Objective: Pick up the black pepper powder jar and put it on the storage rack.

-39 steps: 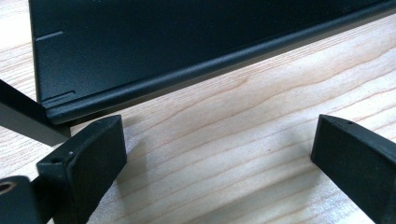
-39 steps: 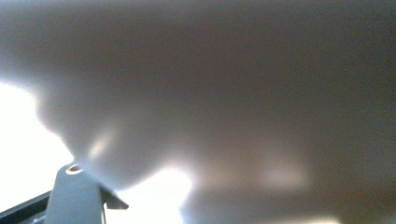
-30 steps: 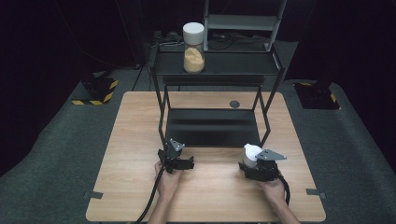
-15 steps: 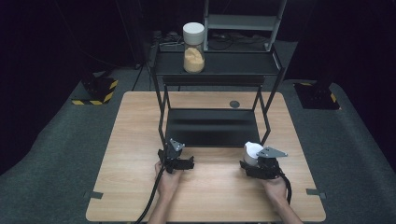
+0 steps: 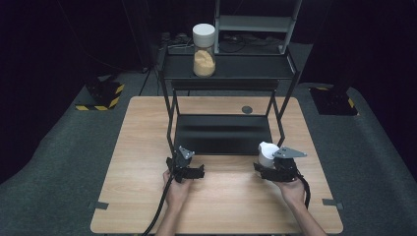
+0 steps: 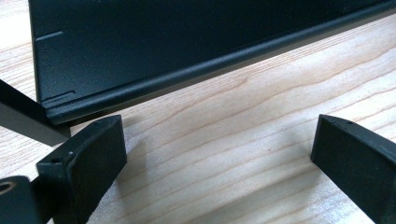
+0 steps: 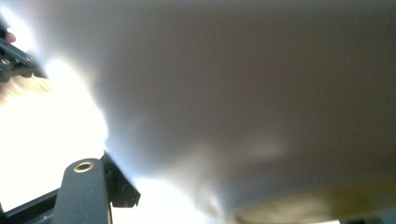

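Observation:
My right gripper [image 5: 269, 163] is shut on a white cup [image 5: 266, 153], held a little above the wooden table [image 5: 231, 201] just off the front right corner of a black rack's lower tray [image 5: 221, 133]. In the right gripper view the white cup [image 7: 243, 93] looms blurred and very close. My left gripper [image 5: 183, 161] rests near the tray's front left corner. In the left gripper view its jaws stand wide apart [image 6: 215, 158] over bare wood, with the tray's front lip [image 6: 187, 74] just beyond them.
A clear jar [image 5: 203, 46] with a white lid and tan contents stands on the rack's top shelf [image 5: 255, 69]. The rack's thin black legs [image 5: 169, 118] rise at both sides of the tray. A small dark disc [image 5: 247, 109] lies on the table behind it.
My right gripper has lifted slightly with the white cup in it. The left gripper has stayed where it was.

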`<action>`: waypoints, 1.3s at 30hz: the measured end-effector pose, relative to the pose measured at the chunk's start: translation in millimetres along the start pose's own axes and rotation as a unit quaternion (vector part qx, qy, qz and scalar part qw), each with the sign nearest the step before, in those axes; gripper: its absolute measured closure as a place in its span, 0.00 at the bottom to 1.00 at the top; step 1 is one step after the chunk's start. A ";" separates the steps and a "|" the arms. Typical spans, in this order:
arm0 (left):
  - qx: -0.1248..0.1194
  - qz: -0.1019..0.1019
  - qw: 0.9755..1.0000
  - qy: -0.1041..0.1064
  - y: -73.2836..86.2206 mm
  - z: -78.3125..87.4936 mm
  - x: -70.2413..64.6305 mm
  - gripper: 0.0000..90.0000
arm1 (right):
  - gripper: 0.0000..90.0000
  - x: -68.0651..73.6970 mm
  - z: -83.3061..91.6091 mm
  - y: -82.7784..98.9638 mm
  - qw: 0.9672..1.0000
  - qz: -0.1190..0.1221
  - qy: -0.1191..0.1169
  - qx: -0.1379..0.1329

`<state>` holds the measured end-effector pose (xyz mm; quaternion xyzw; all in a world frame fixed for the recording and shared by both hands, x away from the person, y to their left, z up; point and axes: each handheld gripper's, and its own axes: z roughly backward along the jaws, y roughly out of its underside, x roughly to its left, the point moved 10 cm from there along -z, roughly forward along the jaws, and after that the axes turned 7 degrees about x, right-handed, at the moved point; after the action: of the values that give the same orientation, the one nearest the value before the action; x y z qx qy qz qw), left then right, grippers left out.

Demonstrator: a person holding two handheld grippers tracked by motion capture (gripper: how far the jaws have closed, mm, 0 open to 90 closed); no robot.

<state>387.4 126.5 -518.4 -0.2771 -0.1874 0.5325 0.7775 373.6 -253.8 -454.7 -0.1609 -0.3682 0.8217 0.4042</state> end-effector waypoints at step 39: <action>0.000 0.001 1.000 -0.001 0.0 0.0 -0.3 0.03 | 0.34 -7.1 33.4 -88.9 0.999 0.011 -0.024 -0.017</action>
<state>387.2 126.2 -518.4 -0.2767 -0.1880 0.5332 0.7770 407.7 -239.4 -366.9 -0.1521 -0.3903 0.8233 0.3829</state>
